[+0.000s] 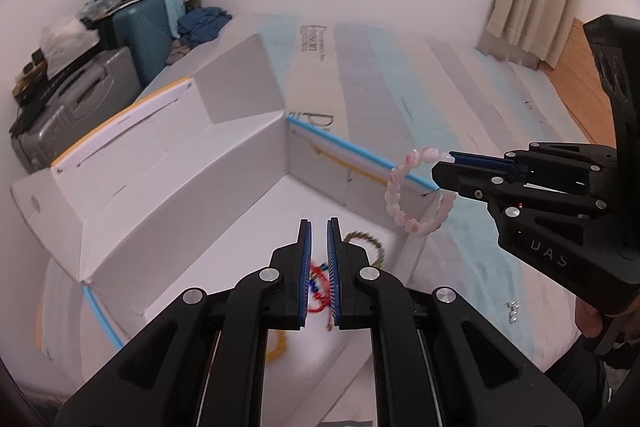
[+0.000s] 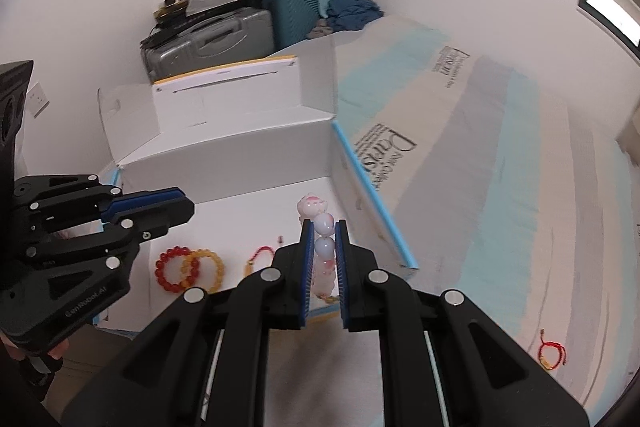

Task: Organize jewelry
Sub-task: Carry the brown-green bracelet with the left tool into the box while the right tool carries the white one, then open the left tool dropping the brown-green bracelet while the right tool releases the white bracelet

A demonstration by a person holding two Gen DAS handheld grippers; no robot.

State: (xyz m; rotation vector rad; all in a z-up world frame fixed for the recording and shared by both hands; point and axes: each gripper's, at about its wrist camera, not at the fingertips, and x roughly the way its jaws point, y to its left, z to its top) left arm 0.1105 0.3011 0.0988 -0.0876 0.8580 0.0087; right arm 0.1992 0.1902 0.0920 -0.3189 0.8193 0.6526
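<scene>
Pink beads hang from my right gripper (image 2: pixel 323 227): it is clenched on the pink bracelet (image 1: pixel 416 195), a few of its beads pinched between the blue pads while the rest of the loop dangles over the near corner of the white box (image 1: pixel 168 179). That box sits open on the bed (image 1: pixel 400 87), with a blue edge strip along its right wall. My left gripper (image 1: pixel 319 227) is closed with nothing between its pads, and hovers above the box floor.

Inside the box I see a red bead bracelet (image 2: pixel 172 269) overlapping an amber bead bracelet (image 2: pixel 208 263), and just right of them a thin red cord bracelet (image 2: pixel 260 255). From the left wrist view a twisted rope bracelet (image 1: pixel 366 241) lies on the box floor just beyond my left pads.

Out on the bed cover, well apart from the box, lies another red cord bracelet (image 2: pixel 552 353), and a small cluster of silver pieces (image 1: pixel 513 311) rests near the hand (image 1: pixel 592 323) holding the right gripper.
</scene>
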